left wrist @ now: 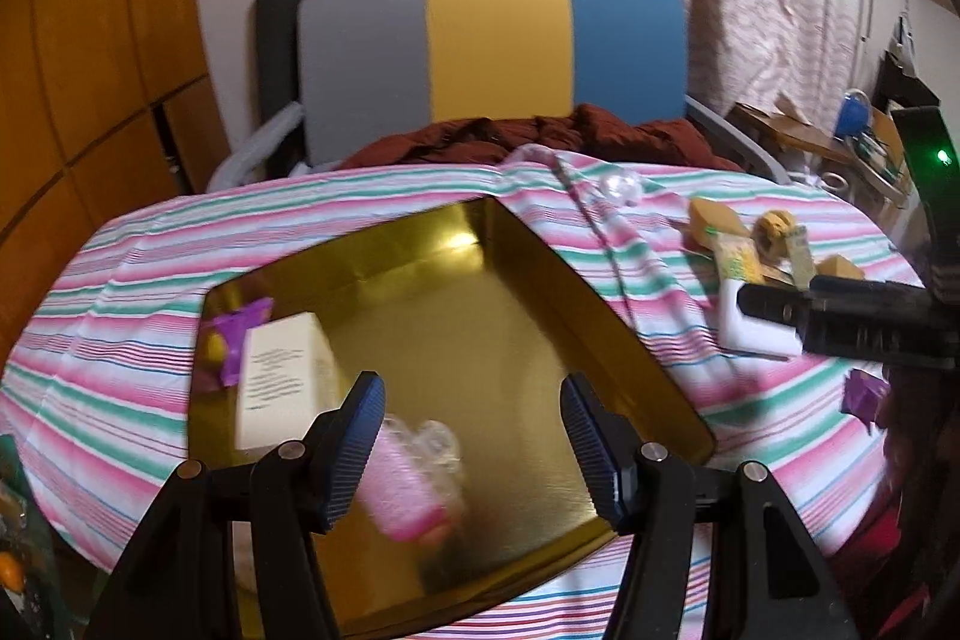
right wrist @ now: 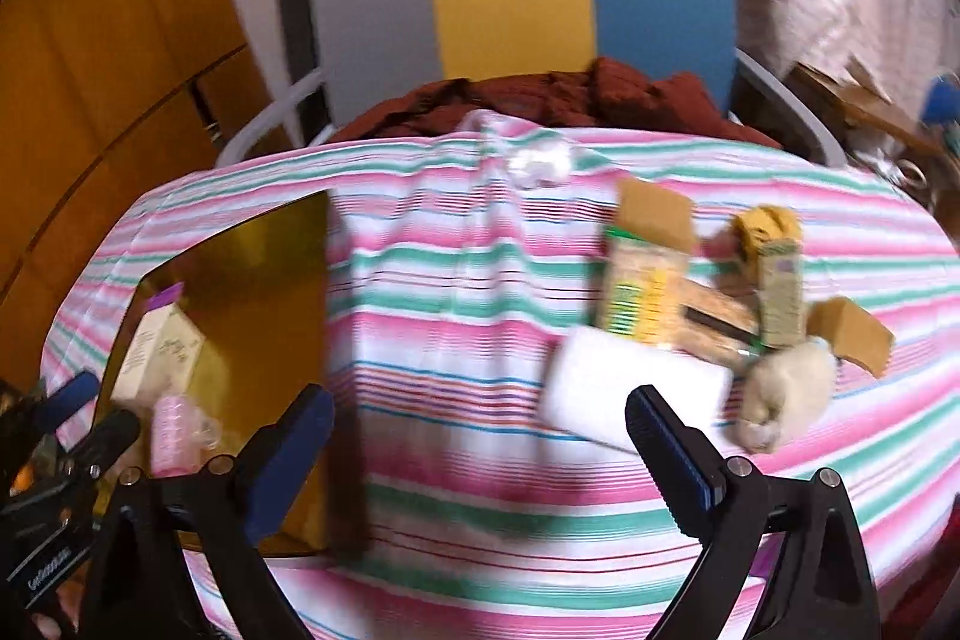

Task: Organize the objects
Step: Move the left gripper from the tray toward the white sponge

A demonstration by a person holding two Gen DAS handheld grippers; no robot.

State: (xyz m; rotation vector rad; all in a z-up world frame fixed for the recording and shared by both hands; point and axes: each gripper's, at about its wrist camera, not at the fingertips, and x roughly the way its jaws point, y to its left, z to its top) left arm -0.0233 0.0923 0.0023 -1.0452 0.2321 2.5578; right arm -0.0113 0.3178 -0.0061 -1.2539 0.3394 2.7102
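Left gripper (left wrist: 471, 451): your jaws wide, nothing held, over the gold tray (left wrist: 540, 340).
Right gripper (right wrist: 480, 460): your jaws wide, empty, above the striped cloth (right wrist: 450, 340), white box (right wrist: 624, 394) just ahead.
Tray contents: pink bottle (left wrist: 405, 484) by your left finger, cream box (left wrist: 282, 376), purple packet (left wrist: 240, 340).
Loose pile: green-yellow box (right wrist: 642, 292), cardboard pieces, pale lump (right wrist: 786, 394), right of tray.
Blur: heavy, labels unreadable.

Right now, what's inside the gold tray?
In the gold tray: a cream box, a purple packet behind it, and a pink bottle. The left tongs, open, cover part of the near end.
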